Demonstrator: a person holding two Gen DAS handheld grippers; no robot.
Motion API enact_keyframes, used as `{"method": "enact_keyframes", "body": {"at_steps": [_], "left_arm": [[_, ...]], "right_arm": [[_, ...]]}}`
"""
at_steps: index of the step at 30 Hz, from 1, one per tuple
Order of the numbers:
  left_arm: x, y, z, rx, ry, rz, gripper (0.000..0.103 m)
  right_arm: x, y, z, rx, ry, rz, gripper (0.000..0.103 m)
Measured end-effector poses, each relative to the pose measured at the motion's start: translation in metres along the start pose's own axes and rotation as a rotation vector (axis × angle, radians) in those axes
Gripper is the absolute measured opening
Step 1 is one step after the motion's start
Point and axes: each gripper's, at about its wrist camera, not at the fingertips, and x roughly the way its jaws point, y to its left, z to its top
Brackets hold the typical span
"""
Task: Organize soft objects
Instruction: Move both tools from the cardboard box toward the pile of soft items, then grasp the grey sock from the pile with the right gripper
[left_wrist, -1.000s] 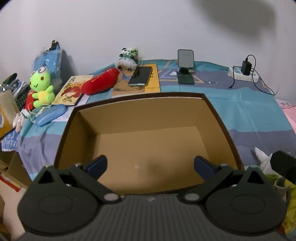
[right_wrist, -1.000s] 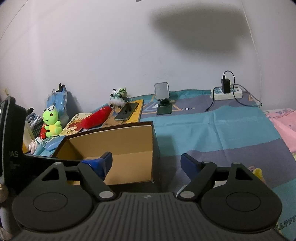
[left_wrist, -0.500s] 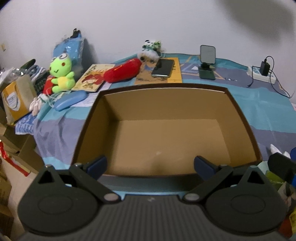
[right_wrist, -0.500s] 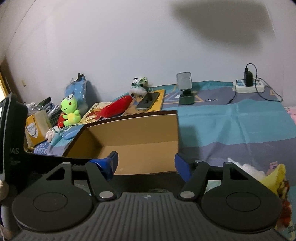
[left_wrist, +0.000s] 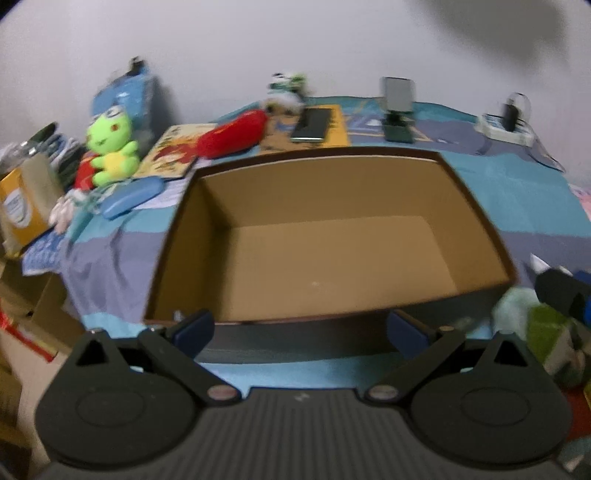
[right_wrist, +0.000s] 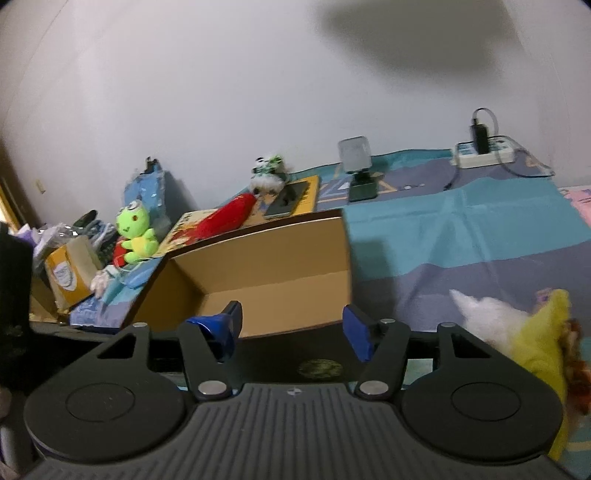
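Note:
An open, empty cardboard box (left_wrist: 314, 192) (right_wrist: 277, 251) rests on the striped bedspread. My left gripper (left_wrist: 300, 328) hovers at its near edge, open, nothing between the fingers. My right gripper (right_wrist: 291, 325) is at the box's near right corner; its jaws are closing with nothing between them. A white and yellow plush (right_wrist: 517, 325) lies just right of it, and a blurred greenish soft pile (left_wrist: 532, 321) shows in the left wrist view. At the back left lie a green frog plush (left_wrist: 110, 147) (right_wrist: 135, 232), a red plush (left_wrist: 232, 136) (right_wrist: 225, 219) and a small panda plush (left_wrist: 286, 90) (right_wrist: 267, 173).
Behind the box lie a phone (left_wrist: 312, 123) on a yellow book, a phone stand (left_wrist: 397, 107) and a power strip (left_wrist: 506, 125) with a charger. A tissue box (left_wrist: 26, 199), a blue case (left_wrist: 133, 195) and cluttered cartons crowd the bed's left edge.
My left gripper has drawn back from over the box, so its near rim now shows. The right gripper's jaws have narrowed, and the white and yellow plush has come into its view.

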Motion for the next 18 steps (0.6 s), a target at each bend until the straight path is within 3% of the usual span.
{"method": "enact_keyframes", "body": {"at_steps": [6, 11, 18], "left_arm": [[-0.012, -0.031, -0.023, 0.158, -0.048, -0.178, 0.099], [-0.011, -0.058, -0.032, 0.21, -0.055, -0.358, 0.099], [-0.01, -0.113, -0.038, 0.26, -0.052, -0.589, 0.099]], "right_arm": [[-0.035, -0.047, 0.005, 0.006, -0.044, -0.131, 0.039], [-0.061, -0.094, 0.003, 0.084, -0.054, -0.247, 0.03], [-0.072, -0.132, -0.007, 0.188, -0.014, -0.232, 0.022]]}}
